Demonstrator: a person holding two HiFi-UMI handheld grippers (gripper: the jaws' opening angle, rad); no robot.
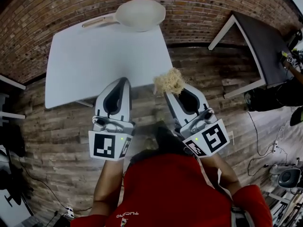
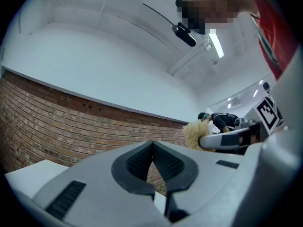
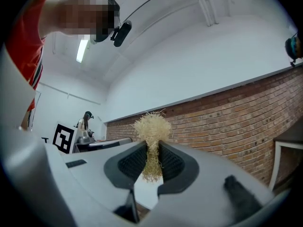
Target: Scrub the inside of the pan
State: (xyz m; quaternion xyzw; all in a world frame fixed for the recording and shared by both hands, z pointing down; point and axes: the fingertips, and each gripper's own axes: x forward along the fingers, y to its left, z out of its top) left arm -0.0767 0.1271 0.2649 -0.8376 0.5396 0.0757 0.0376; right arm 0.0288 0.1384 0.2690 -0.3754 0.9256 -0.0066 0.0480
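A cream pan [image 1: 140, 14] with a pale wooden handle [image 1: 98, 21] sits at the far edge of a white table [image 1: 94, 60]. Both grippers hang over the floor at the table's near edge, well short of the pan. My right gripper [image 1: 166, 92] is shut on a tan fibrous scrubber [image 1: 169, 82], whose tuft [image 3: 151, 127] sticks out above the pads in the right gripper view. My left gripper [image 1: 124, 81] is shut with nothing in it; its pads [image 2: 152, 157] meet in the left gripper view, where the scrubber [image 2: 193, 134] shows at the right.
A brick wall [image 1: 199, 4] runs behind the table. A dark table [image 1: 265, 46] with white legs stands at the right. Cables and equipment [image 1: 284, 174] lie on the wooden floor at the right. My red-clad torso [image 1: 165, 193] fills the bottom of the head view.
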